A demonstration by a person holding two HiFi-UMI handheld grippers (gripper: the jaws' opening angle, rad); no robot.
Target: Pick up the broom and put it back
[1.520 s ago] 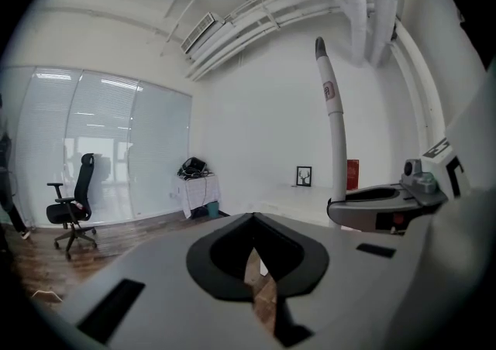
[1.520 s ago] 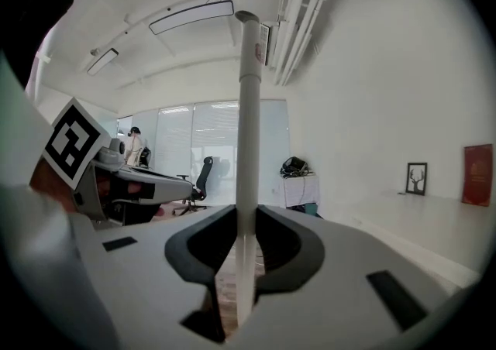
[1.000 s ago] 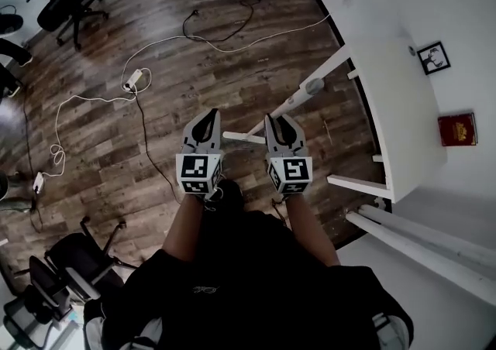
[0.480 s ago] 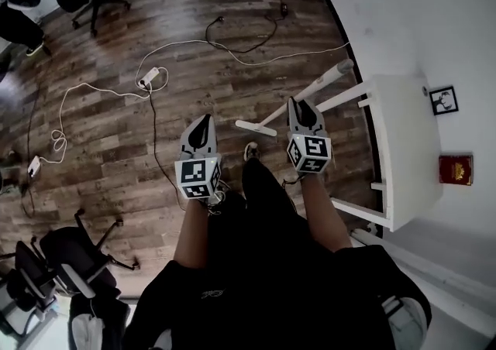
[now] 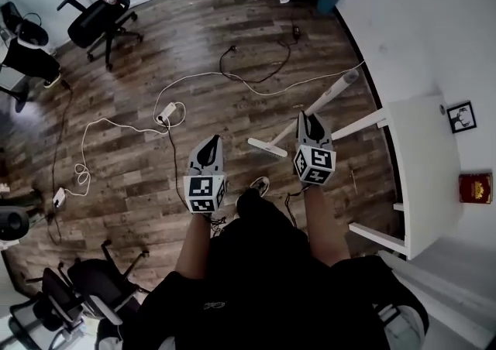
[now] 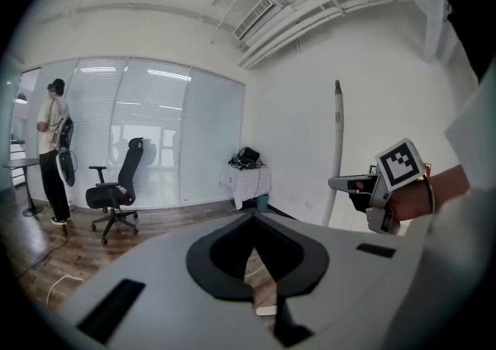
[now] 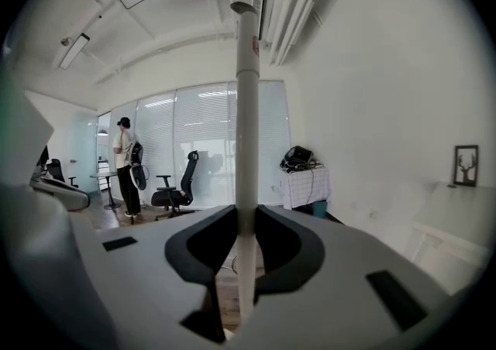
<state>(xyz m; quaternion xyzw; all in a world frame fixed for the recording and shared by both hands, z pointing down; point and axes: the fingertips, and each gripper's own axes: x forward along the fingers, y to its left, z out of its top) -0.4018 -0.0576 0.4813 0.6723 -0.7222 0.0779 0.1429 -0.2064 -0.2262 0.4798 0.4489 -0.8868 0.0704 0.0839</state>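
The white long-handled broom [image 5: 329, 97] is near the brown plank floor's [image 5: 232, 46] right edge, left of the white tabletop [image 5: 422, 170], right of a white power strip [image 5: 166, 114], with a black office chair [image 5: 94, 25] far behind-left.

Head view: mounted high on the person's head, facing steeply down at the wood floor [image 5: 155, 70]. The left tool [image 5: 208, 149] and right tool [image 5: 311, 125] are near, just below it.

Tool views: each sits low behind its own jaws and faces nearly level across the room. The broom handle [image 7: 246, 147] fills the near field of the right one.

Shared by all three: the office chair [image 6: 115, 190] and the cloth-covered worktop [image 6: 246, 178], both far.
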